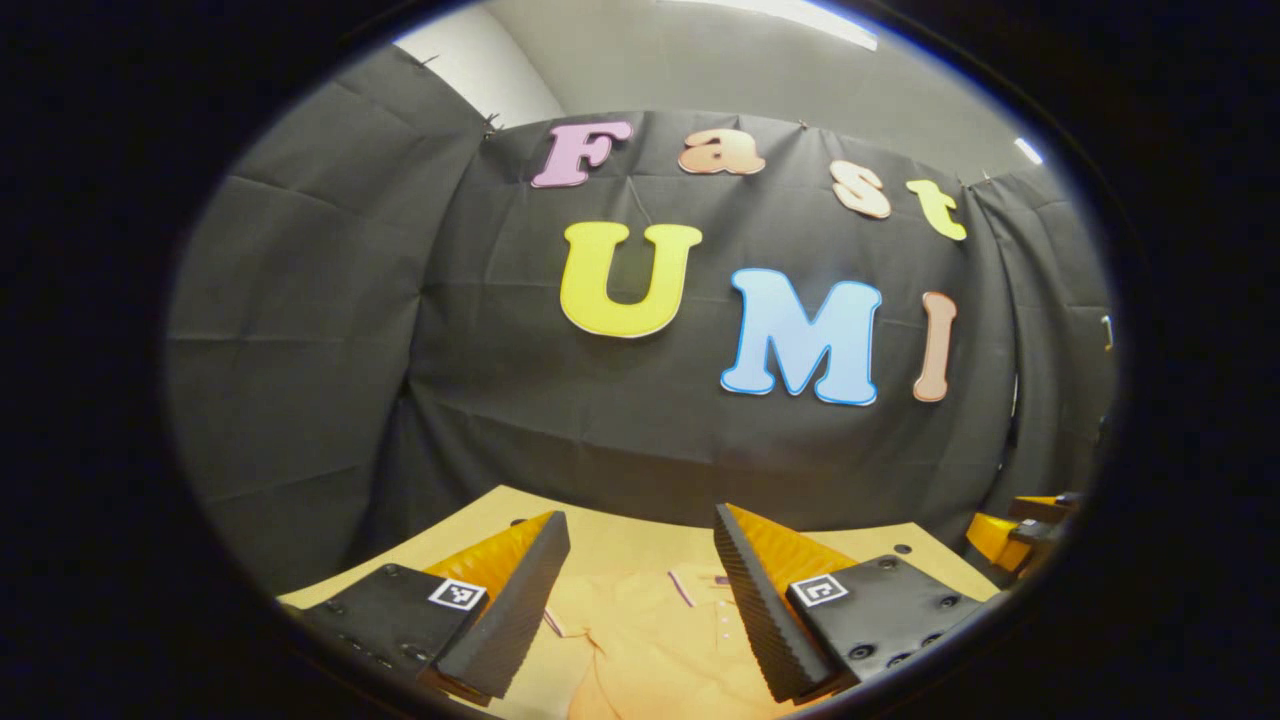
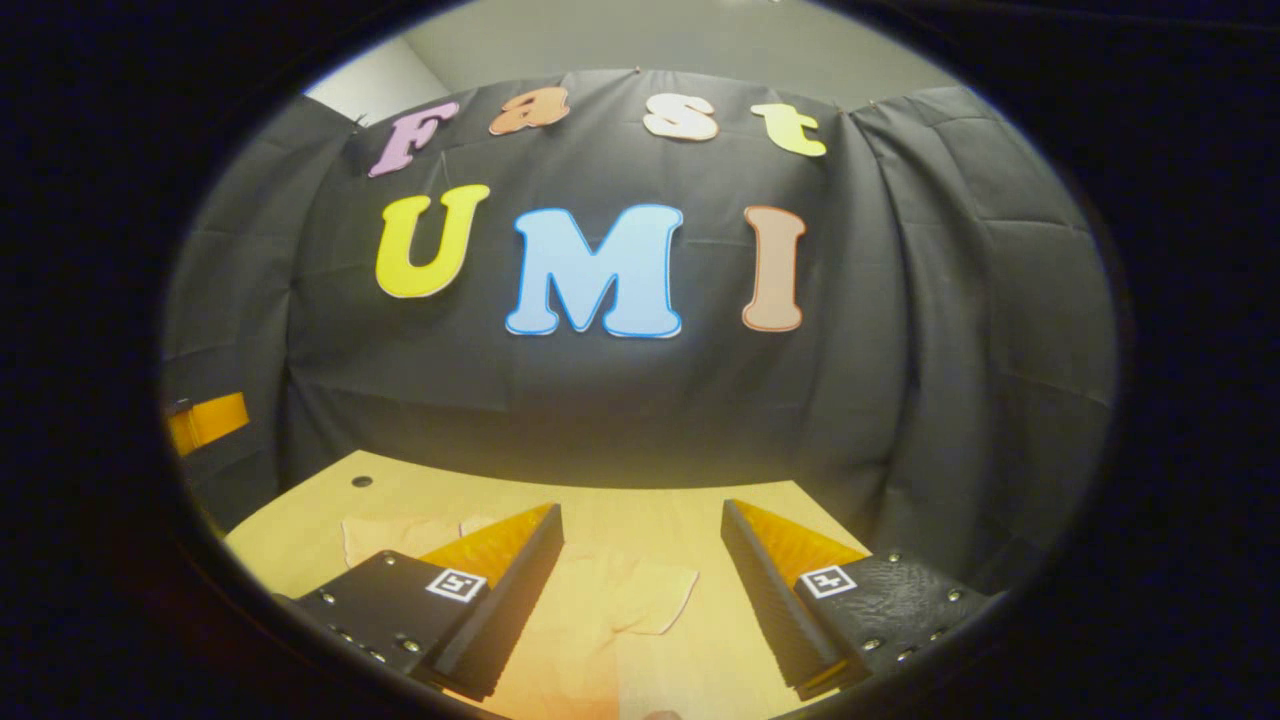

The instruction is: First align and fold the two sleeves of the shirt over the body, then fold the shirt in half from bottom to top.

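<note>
While held above the table (image 1: pixel 620 535), left gripper (image 1: pixel 640 590) spread wide, both fingers (image 1: pixel 520 600) well apart, nothing between them, nothing gripped. Seen in the left gripper view past that gap: shirt (image 1: pixel 650 640), pale orange, lying flat on the wooden top, collar and buttoned placket (image 1: pixel 722 615) just left of the right-hand finger. Fabric running down out of sight at the bottom of that view, so cannot tell how the lower body lies. At the far right edge of the same view, part of the other tool (image 1: pixel 1010 530), blurred, too little visible to judge its opening from there.

Right gripper (image 2: pixel 640 585) likewise wide open in the right gripper view, fingers (image 2: pixel 770 600) parted and clear of any cloth, holding nothing. Between and beyond them, a sleeve (image 2: pixel 650 595) spread out on the table, its squared cuff end pointing to the right. Further cloth (image 2: pixel 400 535) of the same pale colour lying left of the left-hand finger, partly hidden behind it. Small dark hole (image 2: pixel 362 481) in the tabletop near its far left corner. Black cloth wall (image 2: pixel 620 400) hanging straight behind the table. Neither tool touching the garment.
</note>
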A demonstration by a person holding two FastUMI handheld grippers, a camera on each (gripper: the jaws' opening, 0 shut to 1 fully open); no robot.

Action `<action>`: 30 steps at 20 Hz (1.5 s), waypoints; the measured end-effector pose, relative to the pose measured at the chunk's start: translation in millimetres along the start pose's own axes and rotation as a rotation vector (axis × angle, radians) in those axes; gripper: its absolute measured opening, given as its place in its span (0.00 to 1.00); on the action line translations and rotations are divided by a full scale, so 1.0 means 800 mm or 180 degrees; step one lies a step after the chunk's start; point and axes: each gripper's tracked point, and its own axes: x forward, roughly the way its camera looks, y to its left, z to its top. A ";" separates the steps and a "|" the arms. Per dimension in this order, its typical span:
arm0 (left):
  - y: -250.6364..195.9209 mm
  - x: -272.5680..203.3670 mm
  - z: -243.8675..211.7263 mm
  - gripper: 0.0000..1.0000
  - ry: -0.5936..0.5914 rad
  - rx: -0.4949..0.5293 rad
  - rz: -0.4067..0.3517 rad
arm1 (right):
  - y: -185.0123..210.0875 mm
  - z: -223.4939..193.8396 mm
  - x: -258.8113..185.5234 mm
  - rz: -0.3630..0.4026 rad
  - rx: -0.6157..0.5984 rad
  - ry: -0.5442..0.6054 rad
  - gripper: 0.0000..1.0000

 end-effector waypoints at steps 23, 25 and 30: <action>0.005 -0.013 -0.030 0.94 0.0167 0.0253 0.0397 | -0.036 -0.222 0.206 0.0116 -0.0042 0.1506 0.99; 0.008 -0.020 -0.032 0.93 0.0177 0.0276 0.0452 | -0.036 -0.240 0.220 0.0127 0.0034 0.1603 0.99; 0.007 -0.042 -0.042 0.94 0.0234 0.0252 0.0518 | -0.042 -0.281 0.243 0.0065 0.0166 0.1857 0.99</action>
